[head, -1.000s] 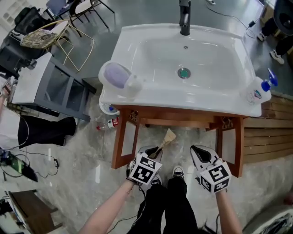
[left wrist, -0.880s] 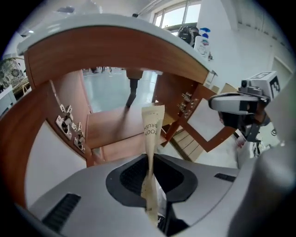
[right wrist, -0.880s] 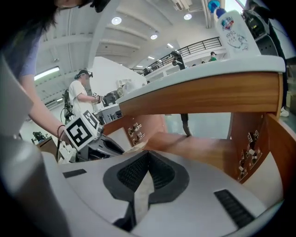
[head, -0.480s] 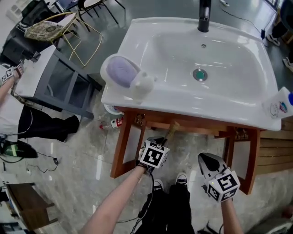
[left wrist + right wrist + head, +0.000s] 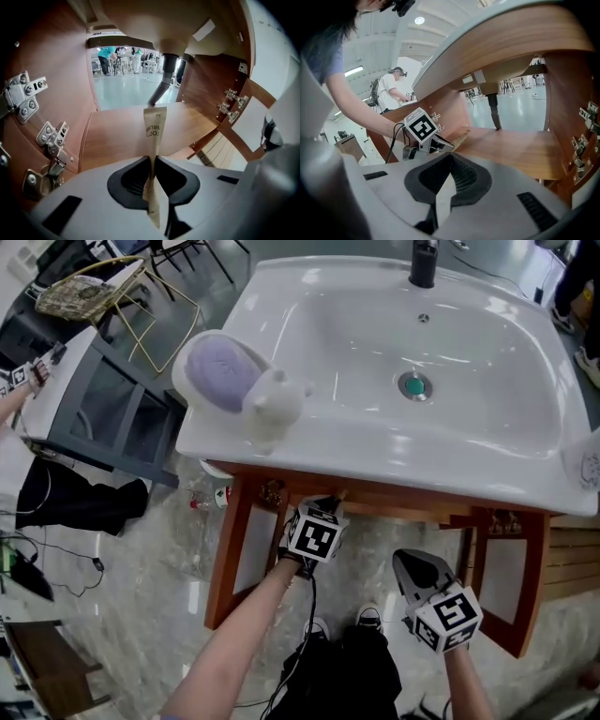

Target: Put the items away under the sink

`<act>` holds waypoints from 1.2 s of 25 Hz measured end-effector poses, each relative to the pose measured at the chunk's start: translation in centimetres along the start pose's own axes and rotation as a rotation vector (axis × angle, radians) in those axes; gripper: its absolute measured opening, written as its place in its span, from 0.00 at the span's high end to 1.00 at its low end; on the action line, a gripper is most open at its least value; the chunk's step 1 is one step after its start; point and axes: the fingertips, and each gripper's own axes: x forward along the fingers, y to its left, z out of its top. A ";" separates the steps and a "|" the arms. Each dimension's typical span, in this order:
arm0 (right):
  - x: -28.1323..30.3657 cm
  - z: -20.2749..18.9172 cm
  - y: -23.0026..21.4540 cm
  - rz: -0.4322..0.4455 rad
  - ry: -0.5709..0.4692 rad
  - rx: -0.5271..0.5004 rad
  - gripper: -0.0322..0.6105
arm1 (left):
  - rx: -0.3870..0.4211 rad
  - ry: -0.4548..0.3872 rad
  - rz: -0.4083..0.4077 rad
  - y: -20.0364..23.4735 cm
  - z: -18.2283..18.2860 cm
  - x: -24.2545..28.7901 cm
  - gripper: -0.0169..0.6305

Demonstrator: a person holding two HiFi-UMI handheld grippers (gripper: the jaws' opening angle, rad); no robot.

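My left gripper (image 5: 319, 518) reaches under the front edge of the white sink (image 5: 375, 465), shut on a tan paper toothbrush packet (image 5: 153, 127). In the left gripper view the packet stands upright between the pads (image 5: 153, 159), over the wooden shelf (image 5: 117, 136) inside the cabinet. The right gripper view shows the left gripper (image 5: 440, 143) from the side, with the packet's end (image 5: 461, 137) poking towards the shelf. My right gripper (image 5: 414, 568) hangs lower, in front of the cabinet. Its jaws (image 5: 449, 157) are shut with nothing in them.
Both cabinet doors stand open, the left door (image 5: 234, 554) and the right door (image 5: 506, 577). Hinges (image 5: 21, 96) line the cabinet's left wall. A drain pipe (image 5: 163, 84) comes down at the back. A lavender dish (image 5: 223, 371) sits on the sink's left corner. A small bottle (image 5: 208, 500) lies on the floor.
My left gripper has gone forward and down, taking the packet under the sink's edge. The right gripper has sunk a little. The sink now fills more of the head view.
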 end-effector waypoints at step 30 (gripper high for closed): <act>0.6 -0.5 1.8 0.039 0.047 0.003 0.93 | -0.281 -0.164 0.056 2.2 2.0 -0.6 0.62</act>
